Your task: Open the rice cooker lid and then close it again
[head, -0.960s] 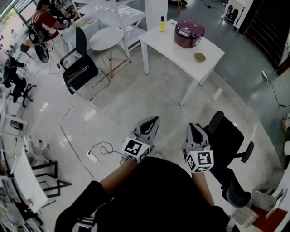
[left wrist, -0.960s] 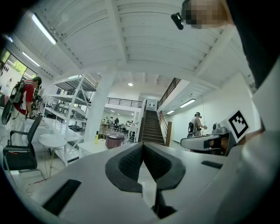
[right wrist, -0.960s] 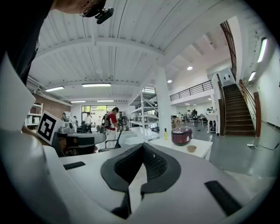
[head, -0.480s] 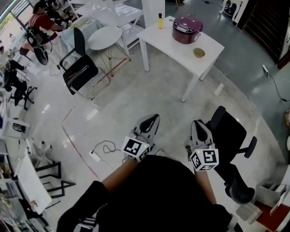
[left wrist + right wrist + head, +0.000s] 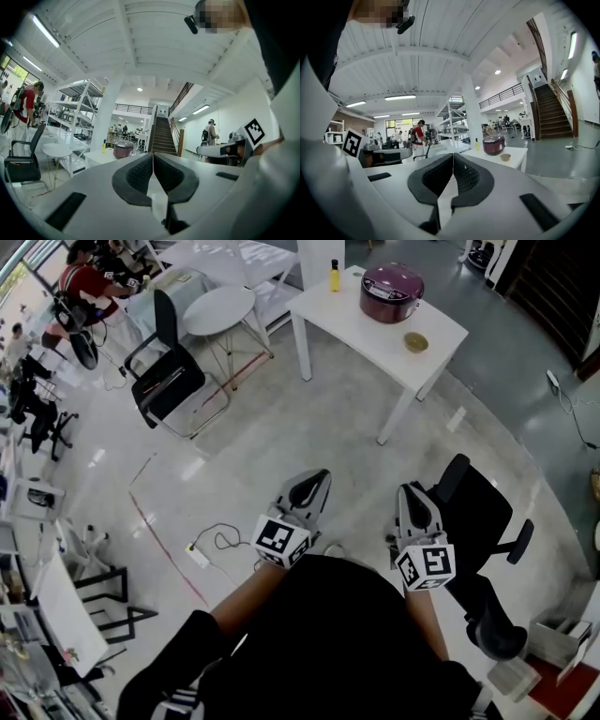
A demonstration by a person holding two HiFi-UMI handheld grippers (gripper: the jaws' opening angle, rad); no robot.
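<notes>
- Left tool (image 5: 153, 165): jaws pressed together, pads meet, nothing between them. Right tool (image 5: 453, 165): same, closed and empty. Both are held low in front of the person's body and point approx. level into the room.
- Change vs. one second ago: very small. Both tools stay closed. In head view the left one keeps about the same place and the right one sits slightly more to the right.
- The scene has slid a little in head view. The white bench (image 5: 361, 326) and the rice cooker (image 5: 392, 292) now sit a bit higher in the picture, and the black office chair (image 5: 473, 521) beside the right tool has shifted too. I judge that the head or body moved, not the things.
- Rice cooker: dark red, on the far part of the bench, lid down, well apart from both tools. A yellow bottle (image 5: 334, 276) stands at the bench corner to its left, and a small bowl (image 5: 415, 341) is near it on the nearer side.
- Both gripper views show the cooker small and far ahead of the jaws, so the tools point roughly toward it.
- Meaning for the task: not started, i.e. lid not yet opened. Bare floor lies between the person and the bench, so the approach comes first.
</notes>
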